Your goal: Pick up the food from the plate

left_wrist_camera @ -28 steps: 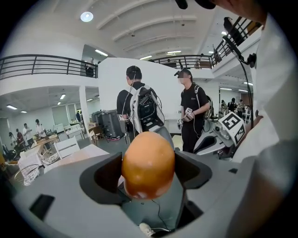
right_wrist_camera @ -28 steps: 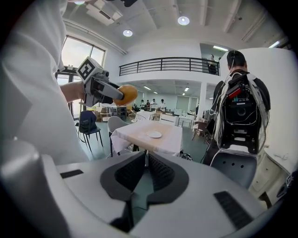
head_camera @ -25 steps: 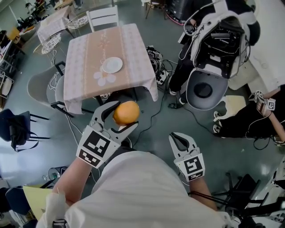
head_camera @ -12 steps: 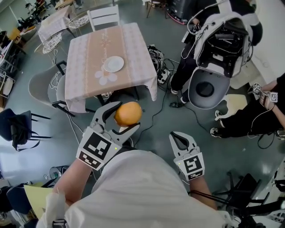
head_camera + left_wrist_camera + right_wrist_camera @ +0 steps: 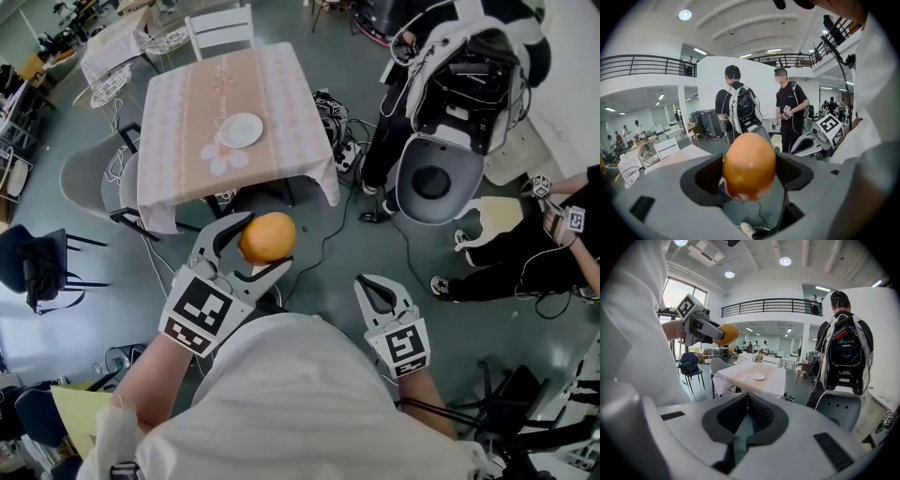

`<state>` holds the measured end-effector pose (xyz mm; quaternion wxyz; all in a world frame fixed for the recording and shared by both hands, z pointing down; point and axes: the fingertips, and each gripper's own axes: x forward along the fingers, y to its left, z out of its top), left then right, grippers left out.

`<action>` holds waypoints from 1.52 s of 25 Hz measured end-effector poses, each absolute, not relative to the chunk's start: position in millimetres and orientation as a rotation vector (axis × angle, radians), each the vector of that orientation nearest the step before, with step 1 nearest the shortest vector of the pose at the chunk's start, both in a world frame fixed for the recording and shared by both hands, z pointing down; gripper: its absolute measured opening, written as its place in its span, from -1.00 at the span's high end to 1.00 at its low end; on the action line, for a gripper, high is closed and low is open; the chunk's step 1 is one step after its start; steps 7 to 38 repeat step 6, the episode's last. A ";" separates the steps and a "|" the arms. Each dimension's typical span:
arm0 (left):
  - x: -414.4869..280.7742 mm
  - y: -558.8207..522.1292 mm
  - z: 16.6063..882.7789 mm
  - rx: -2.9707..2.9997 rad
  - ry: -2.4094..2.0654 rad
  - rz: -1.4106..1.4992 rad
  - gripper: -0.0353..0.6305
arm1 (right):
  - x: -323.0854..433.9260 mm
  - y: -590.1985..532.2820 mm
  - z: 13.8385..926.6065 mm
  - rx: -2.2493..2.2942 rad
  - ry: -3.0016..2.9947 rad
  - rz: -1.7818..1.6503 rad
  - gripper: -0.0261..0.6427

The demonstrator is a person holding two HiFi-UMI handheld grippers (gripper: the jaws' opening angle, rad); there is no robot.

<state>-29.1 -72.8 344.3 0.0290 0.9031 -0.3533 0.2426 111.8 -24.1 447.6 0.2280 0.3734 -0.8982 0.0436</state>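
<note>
- Grey floor of a large open hall fills the head view, with a table (image 5: 187, 112) under a pale pink cloth standing well apart from the person wearing the camera.
- A white plate (image 5: 242, 129) sits on the table and looks bare.
- The food, which looks like an orange (image 5: 267, 236), is off the plate and up in the air near the person's chest.
- The left gripper (image 5: 262, 242) is clamped on the orange, one jaw pressing on each side.
- The right gripper (image 5: 373, 284) is closed, with nothing between its jaws, and is held low beside the person's body.
- The orange is round and glossy, so it probably is firm, fairly light and a bit slippery. Jaws placed across its widest part, as they are now, seem the safest hold, since off centre it could squirt out.
- The left gripper view alone shows the orange (image 5: 749, 165) close up, seated deep between the jaws, with a pale patch on its underside.
- The right gripper view alone shows its own ribbed pads (image 5: 759, 413) meeting, and looks level across to the table (image 5: 740, 380).
- Only the head view shows both grippers, the plate and the table together.
</note>
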 end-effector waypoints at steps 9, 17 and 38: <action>-11.1 -58.5 340.0 2.786 -1.091 0.749 -0.19 | 128.7 -10.1 443.0 1.025 -2.478 0.116 0.88; -11.1 -58.5 340.0 2.786 -1.091 0.749 -0.19 | 128.7 -10.1 443.0 1.025 -2.478 0.116 0.88; -11.1 -58.5 340.0 2.786 -1.091 0.749 -0.19 | 128.7 -10.1 443.0 1.025 -2.478 0.116 0.88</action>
